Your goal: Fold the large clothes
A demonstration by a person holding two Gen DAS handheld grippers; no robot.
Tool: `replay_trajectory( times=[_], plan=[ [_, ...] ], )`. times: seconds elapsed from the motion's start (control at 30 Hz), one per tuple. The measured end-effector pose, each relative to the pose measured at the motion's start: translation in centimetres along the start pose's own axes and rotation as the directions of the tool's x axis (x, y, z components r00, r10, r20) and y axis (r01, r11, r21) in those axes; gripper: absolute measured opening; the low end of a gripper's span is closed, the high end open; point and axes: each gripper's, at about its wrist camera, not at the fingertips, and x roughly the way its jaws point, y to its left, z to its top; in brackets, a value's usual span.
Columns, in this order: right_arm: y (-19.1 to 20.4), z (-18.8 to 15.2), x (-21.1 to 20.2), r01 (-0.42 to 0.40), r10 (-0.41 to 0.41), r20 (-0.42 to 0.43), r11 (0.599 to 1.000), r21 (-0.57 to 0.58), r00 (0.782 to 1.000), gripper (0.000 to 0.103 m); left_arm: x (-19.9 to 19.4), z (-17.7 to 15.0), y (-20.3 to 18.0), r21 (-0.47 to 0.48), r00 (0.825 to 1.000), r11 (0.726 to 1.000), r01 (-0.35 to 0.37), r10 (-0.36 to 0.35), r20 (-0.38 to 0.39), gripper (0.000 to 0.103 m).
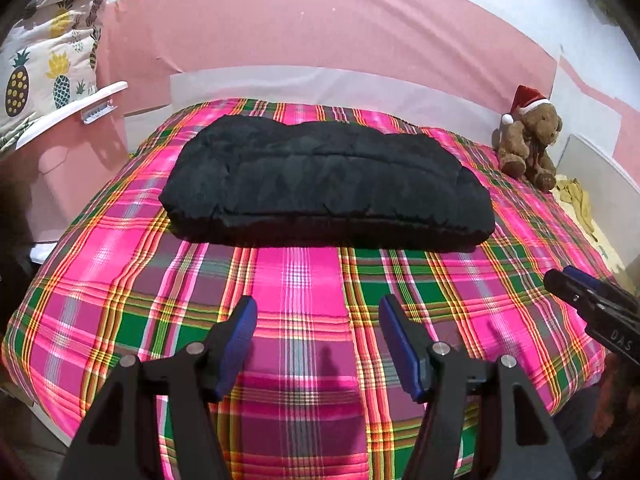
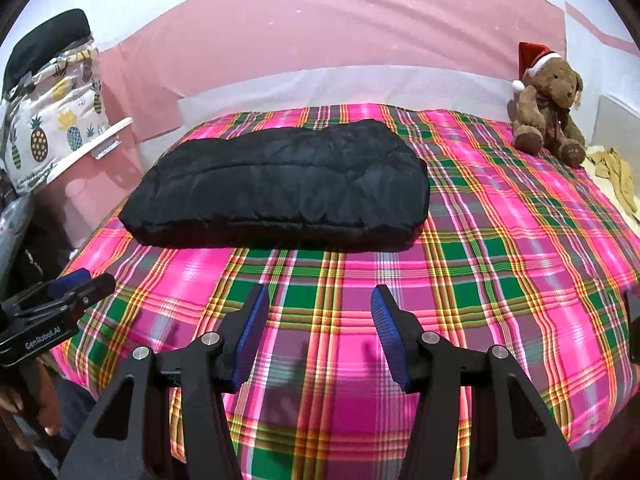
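black padded jacket (image 1: pixel 324 184) lies folded into a thick oblong bundle on the bed (image 1: pixel 304 320), toward the far side of the plaid cover, nearer its left edge. left gripper (image 1: pixel 318 308) hovers over bare plaid short of the bundle, jaws spread, nothing between. right gripper (image 2: pixel 320 300) likewise spread and empty, near side. teddy bear (image 2: pixel 548 116) in santa hat sits at far right corner; yellowish cloth (image 2: pixel 618 178) beside it, maybe a garment. pineapple-print bag (image 1: pixel 48 64) far left.

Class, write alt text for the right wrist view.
A folded black padded garment lies on a pink and green plaid bedspread. The open, empty right gripper hovers in front of it, with a teddy bear at the far right corner.
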Motion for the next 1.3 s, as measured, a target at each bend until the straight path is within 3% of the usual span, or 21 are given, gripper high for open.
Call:
replay_trajectory(
  times=[1.3],
  plan=[
    [1.3,-0.8,0.6,-0.009,0.007,-0.036,0.999,-0.035,0.999,0.054,-0.1,-1.1,-0.4,0.004,1.000,1.000,-0.012,0.012,-0.015,0.067]
  ],
)
